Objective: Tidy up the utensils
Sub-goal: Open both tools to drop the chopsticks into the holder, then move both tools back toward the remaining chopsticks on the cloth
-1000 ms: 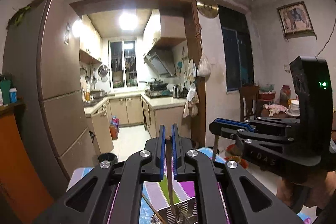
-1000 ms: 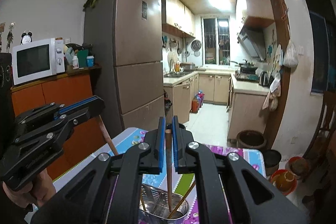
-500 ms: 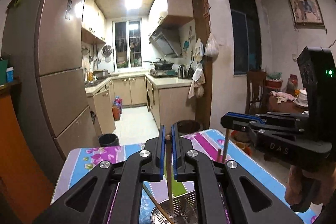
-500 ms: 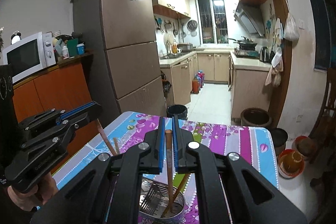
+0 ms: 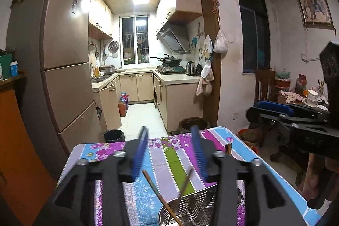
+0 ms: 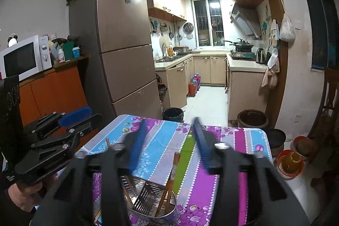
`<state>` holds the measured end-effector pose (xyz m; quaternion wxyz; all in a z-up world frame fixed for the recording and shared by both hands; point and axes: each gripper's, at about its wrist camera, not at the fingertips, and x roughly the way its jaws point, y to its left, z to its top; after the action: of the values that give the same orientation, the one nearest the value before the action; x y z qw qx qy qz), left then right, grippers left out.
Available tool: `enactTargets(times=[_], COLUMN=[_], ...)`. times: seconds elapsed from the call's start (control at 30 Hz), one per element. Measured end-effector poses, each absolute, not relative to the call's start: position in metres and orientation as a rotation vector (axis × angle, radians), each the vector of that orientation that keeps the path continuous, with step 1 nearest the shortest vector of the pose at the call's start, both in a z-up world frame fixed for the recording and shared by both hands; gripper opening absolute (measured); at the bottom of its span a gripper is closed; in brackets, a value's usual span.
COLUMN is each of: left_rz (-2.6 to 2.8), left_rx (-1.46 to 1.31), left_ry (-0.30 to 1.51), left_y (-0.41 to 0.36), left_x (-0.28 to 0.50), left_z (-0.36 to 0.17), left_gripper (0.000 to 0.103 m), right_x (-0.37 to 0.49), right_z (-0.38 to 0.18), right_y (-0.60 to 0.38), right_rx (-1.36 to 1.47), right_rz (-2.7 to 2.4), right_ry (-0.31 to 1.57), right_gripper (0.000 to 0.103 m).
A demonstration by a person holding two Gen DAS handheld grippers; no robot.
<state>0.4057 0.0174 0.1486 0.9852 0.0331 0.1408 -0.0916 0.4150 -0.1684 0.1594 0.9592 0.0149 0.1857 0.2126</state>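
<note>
A perforated metal utensil holder (image 6: 170, 214) stands on the flowered tablecloth (image 6: 239, 141), just below both grippers. My right gripper (image 6: 169, 145) is opening. A brown chopstick (image 6: 175, 164) leans in the holder between its spread blue pads, free of them. My left gripper (image 5: 169, 151) is opening too, and its pads are clear of the two chopsticks (image 5: 153, 189) that slant up from the holder (image 5: 190, 201). Each gripper shows in the other's view: the left gripper (image 6: 89, 122) at the left, the right gripper (image 5: 254, 113) at the right.
Beyond the table's far edge a tall fridge (image 6: 125, 46) and an orange cabinet (image 6: 53, 90) with a microwave (image 6: 23, 58) stand on the left. Black bins (image 6: 172, 114), a brown pot (image 6: 252, 119) and a chair (image 5: 263, 86) are around the kitchen doorway.
Both grippers have gone from shut on an upright chopstick to open, and the chopsticks now rest in the holder. Both views have dipped, so more of the tablecloth shows.
</note>
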Motion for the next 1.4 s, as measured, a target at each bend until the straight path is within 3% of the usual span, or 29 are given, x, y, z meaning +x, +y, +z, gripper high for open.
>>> enactTargets(times=[0.07,0.47,0.63,0.9,1.0,1.17,1.27,1.4], left_rz=[-0.171,-0.19,-0.215,-0.187,-0.201,-0.217,-0.211,-0.183], left_rx=[0.062,0.068,0.095,0.1,0.1,0.1,0.085,0.073], left_ry=[0.271,0.126,0.152,0.333,0.417,0.479,0.517,0.535], left_y=[0.021,0.051,0.065,0.086,0.083,0.064,0.057,0.057], left_x=[0.399,0.257,0.187,0.112,0.1,0.075,0.081,0.087], left_z=[0.149,0.157,0.117,-0.002,-0.045,-0.093,-0.108,-0.119], left_gripper=[0.064,0.079,0.079,0.078,0.061,0.016,0.009,0.009], right_x=[0.406,0.273,0.207,0.135,0.128,0.122,0.122,0.118], right_z=[0.161,0.176,0.156,0.098,0.072,0.037,0.025,0.023], right_y=[-0.171,-0.187,-0.188,-0.195,-0.196,-0.188,-0.187,-0.188], right_rx=[0.017,-0.045,-0.038,-0.019,0.018,0.015,0.024,0.025], right_rz=[0.419,0.397,0.435,0.426,0.431,0.431,0.431,0.428], right_ry=[0.36,0.167,0.13,0.135,0.19,0.267,0.303,0.304], right_gripper=[0.059,0.083,0.084,0.084,0.084,0.078,0.075,0.074])
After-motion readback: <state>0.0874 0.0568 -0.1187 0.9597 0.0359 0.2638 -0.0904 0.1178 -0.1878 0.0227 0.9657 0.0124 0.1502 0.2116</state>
